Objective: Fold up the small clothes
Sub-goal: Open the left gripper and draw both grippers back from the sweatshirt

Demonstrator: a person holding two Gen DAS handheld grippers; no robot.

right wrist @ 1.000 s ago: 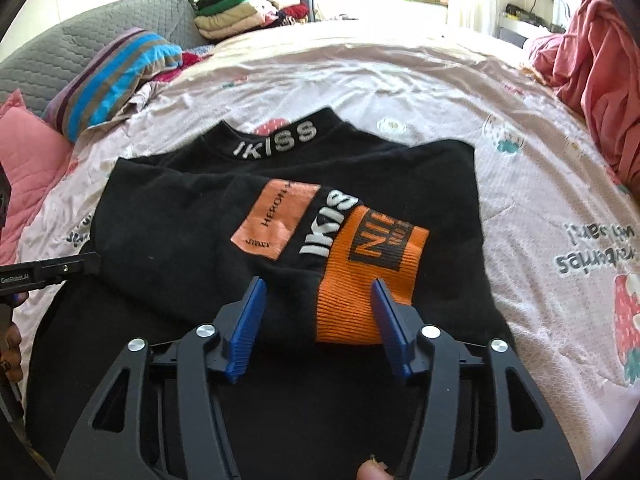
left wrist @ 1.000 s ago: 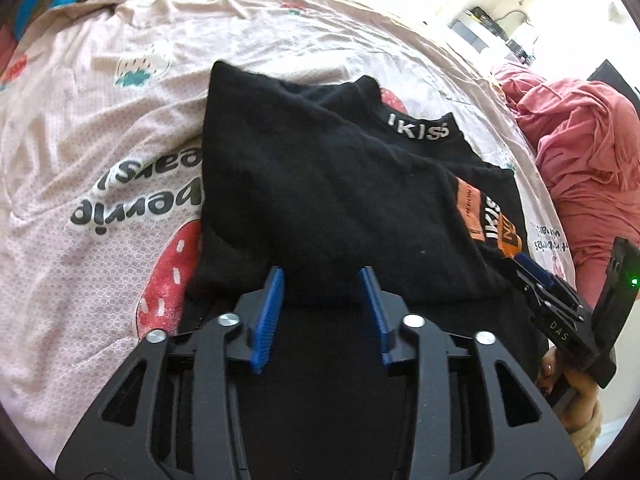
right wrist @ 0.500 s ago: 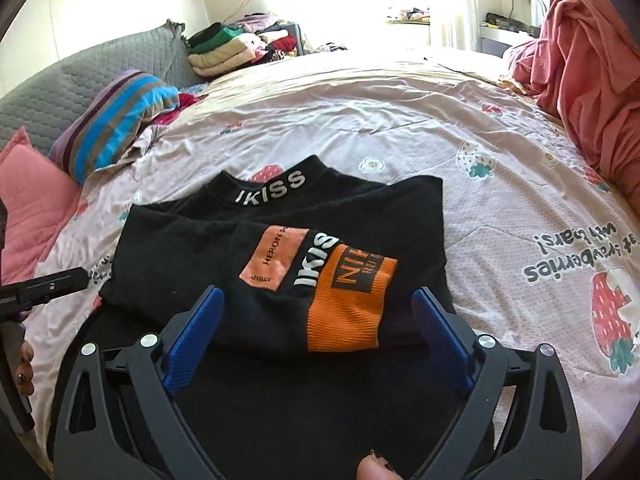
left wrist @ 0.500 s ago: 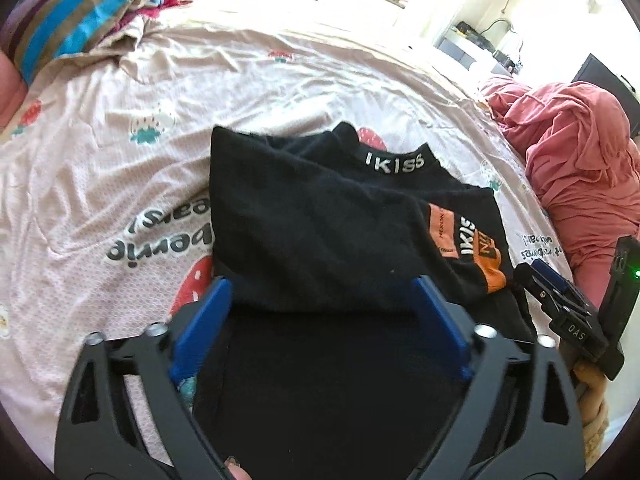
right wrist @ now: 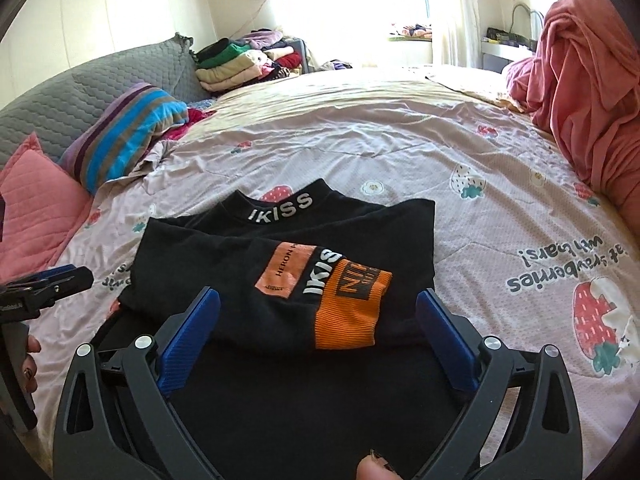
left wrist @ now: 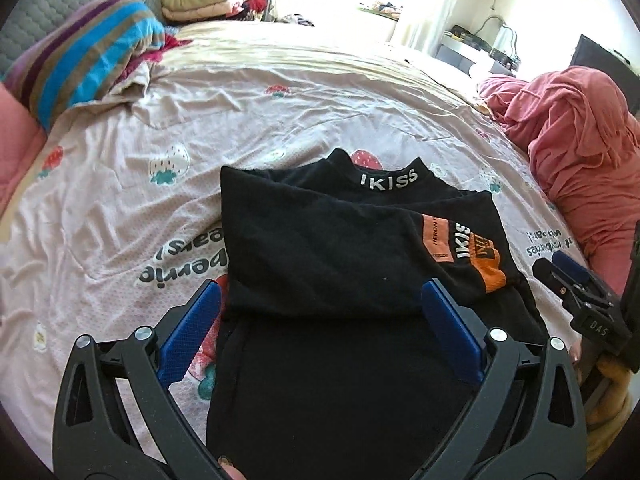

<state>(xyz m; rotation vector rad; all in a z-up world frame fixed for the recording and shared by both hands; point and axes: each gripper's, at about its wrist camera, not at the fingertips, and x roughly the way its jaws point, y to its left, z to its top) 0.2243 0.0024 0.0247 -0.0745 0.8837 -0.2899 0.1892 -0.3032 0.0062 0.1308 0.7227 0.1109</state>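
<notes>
**Both hands clear of the folded black top**

My left gripper (left wrist: 318,332) hangs above the near half of the black top (left wrist: 328,248), its blue fingers (left wrist: 192,332) spread as wide as they go, with nothing pinched between them. My right gripper (right wrist: 318,334) has the same stance: the right one's jaws are just finishing their opening, fingers (right wrist: 444,340) wide, and the cloth lies below them untouched.

The black top (right wrist: 280,248) lies on the bed (right wrist: 360,152), on the strawberry-print sheet, partly folded. Its collar (white letters reading IKISS) points to 12 o'clock. One sleeve is laid across the body, and its orange cuff (right wrist: 348,312) sits toward 3 o'clock in the left view and near the centre in the right view.

In the left view the other gripper shows at 4 o'clock, past the top's edge. A striped pillow (right wrist: 124,136) lies at 10 o'clock, a heap of red cloth (right wrist: 588,92) at 2 o'clock, and a stack of folded clothes (right wrist: 236,64) at 11 o'clock, well apart from the top.
</notes>
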